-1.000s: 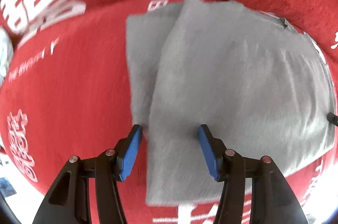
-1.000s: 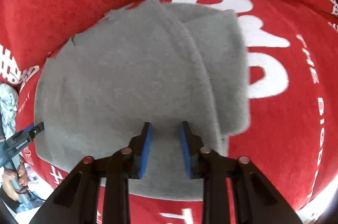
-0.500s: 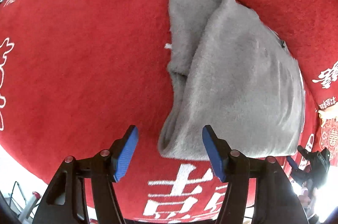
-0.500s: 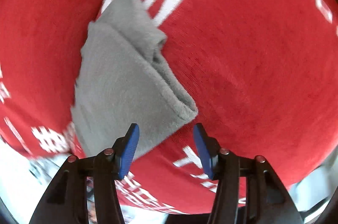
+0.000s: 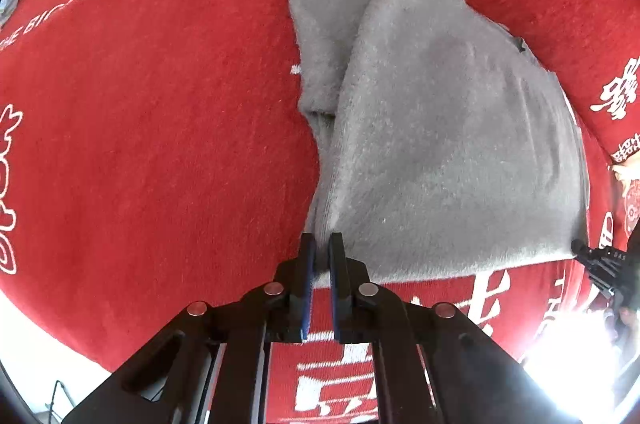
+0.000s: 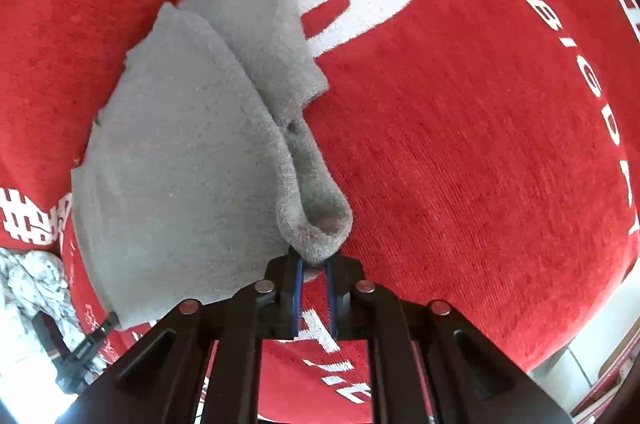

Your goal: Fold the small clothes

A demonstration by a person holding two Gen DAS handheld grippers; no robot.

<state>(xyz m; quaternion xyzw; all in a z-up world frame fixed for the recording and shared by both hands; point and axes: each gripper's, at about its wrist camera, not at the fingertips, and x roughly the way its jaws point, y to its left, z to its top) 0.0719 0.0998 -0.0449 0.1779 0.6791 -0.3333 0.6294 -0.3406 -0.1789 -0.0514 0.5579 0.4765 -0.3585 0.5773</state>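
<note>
A folded grey fleece garment (image 5: pixel 440 144) lies on a red cloth with white lettering (image 5: pixel 160 104). My left gripper (image 5: pixel 322 244) points steeply down, its jaws closing tight on the garment's near left corner. In the right wrist view the same garment (image 6: pixel 180 164) spreads to the left, and its near right corner curls into a thick fold. My right gripper (image 6: pixel 314 260) has its jaws closing on that folded corner, which is pinched between the blue pads (image 6: pixel 297 280). Each gripper shows at the edge of the other's view, at the opposite near corner.
The red cloth (image 6: pixel 480 144) reaches far to the right of the garment and, in the left wrist view, to its left. A white patterned cloth (image 6: pixel 28 284) lies at the lower left edge. Bright floor shows beyond the near edge.
Both grippers moved from over the garment's middle to its near corners, opened wide around them, then closed on them. The right gripper rolled, and its corner now curls up.
</note>
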